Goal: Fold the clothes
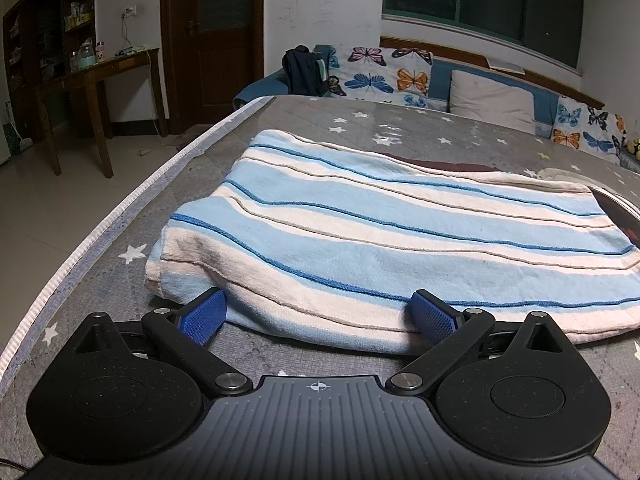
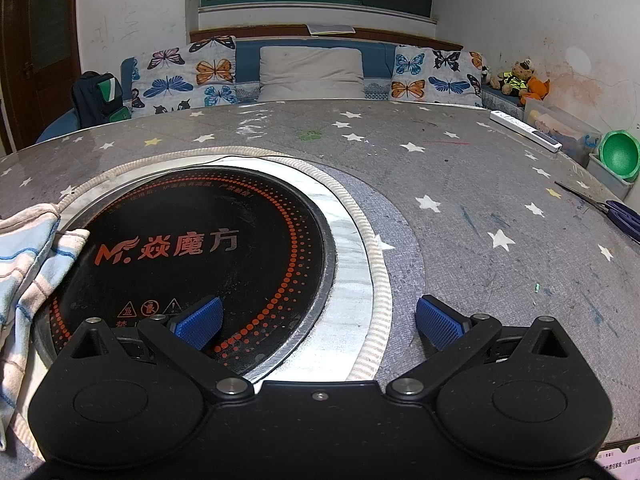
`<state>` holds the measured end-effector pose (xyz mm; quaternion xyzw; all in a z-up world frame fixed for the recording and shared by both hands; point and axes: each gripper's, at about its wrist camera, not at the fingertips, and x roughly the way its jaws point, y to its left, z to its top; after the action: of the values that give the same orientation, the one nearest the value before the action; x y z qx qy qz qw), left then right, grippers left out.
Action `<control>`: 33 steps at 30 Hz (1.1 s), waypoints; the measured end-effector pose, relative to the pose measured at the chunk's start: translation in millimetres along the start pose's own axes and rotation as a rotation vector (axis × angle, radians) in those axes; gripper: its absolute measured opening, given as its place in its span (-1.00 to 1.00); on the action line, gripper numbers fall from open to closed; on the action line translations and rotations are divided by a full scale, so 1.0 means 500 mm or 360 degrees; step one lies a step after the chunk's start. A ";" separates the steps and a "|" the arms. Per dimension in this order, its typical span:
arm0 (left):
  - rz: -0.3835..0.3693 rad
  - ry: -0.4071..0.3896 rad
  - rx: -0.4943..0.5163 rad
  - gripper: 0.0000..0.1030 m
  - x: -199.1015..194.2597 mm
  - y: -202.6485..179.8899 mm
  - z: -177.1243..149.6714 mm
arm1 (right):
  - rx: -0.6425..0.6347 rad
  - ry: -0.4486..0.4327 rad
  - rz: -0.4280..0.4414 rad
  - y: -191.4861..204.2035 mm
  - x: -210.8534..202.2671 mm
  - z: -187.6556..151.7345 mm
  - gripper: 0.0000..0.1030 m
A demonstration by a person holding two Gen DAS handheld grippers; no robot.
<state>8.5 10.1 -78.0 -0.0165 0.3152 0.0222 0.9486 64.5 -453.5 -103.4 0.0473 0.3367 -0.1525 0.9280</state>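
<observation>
A folded striped cloth, light blue and cream with dark blue lines, lies on the grey star-patterned table. My left gripper is open, its blue pads touching the cloth's near edge on both sides of a bulge. In the right wrist view the same cloth hangs over the left edge of a round black induction cooker set into the table. My right gripper is open and empty, low over the cooker's right rim, apart from the cloth.
Scissors, a white remote, a green bowl and a plastic box sit at the table's right edge. A sofa with butterfly cushions is behind the table. A wooden desk and door stand left.
</observation>
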 end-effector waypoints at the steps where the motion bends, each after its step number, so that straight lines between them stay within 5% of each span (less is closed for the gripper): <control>1: 0.0000 0.0000 0.0000 0.94 0.000 0.000 0.000 | 0.0000 0.0000 0.0000 0.000 0.000 0.000 1.00; 33: 0.0006 0.0001 0.0002 0.96 0.004 -0.011 -0.002 | 0.0000 0.0000 0.0000 0.000 0.000 0.000 1.00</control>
<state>9.5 4.6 -80.0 -0.0153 0.3156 0.0236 0.9485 64.3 -453.4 -103.3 0.0474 0.3367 -0.1525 0.9280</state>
